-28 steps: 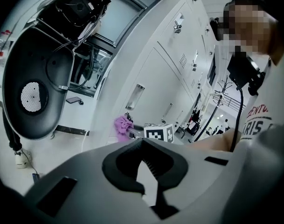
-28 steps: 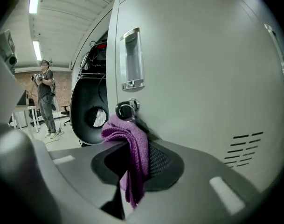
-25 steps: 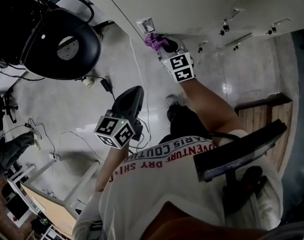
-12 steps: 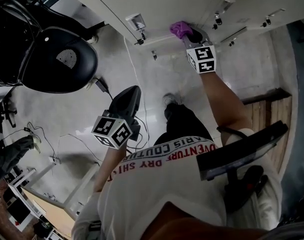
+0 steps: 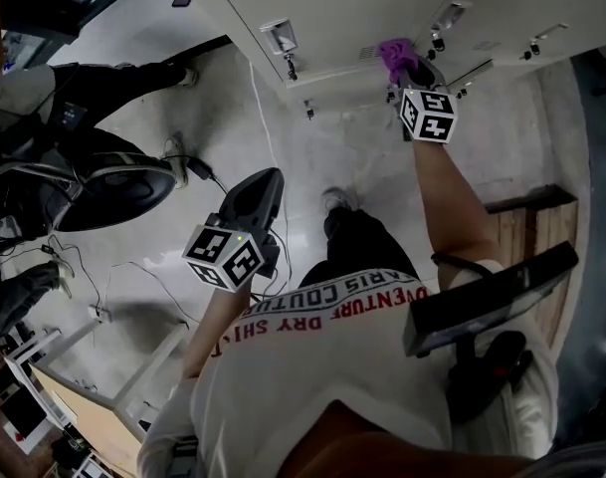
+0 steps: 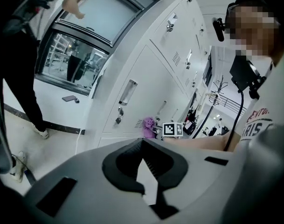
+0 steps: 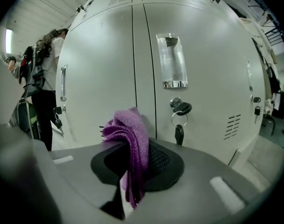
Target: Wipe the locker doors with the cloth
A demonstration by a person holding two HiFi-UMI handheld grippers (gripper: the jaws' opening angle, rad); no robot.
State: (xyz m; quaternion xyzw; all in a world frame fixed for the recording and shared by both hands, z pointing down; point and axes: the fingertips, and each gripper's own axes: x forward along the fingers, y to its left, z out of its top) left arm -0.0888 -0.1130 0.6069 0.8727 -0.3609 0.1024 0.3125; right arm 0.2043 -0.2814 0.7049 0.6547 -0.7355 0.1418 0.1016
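The left gripper is held low at waist height with the forearm bent, well apart from the lockers; its jaws are closed together with nothing between them. The right arm is extended forward, and the right gripper is clamped on the purple cloth, which is presented at the seam between two locker doors; contact with the door cannot be confirmed. A bystander is positioned at the left-hand door edge. An office chair and a white cable occupy the floor to the left. A clear handle and a keyed lock project just right of the cloth. Vent slots follow further right.
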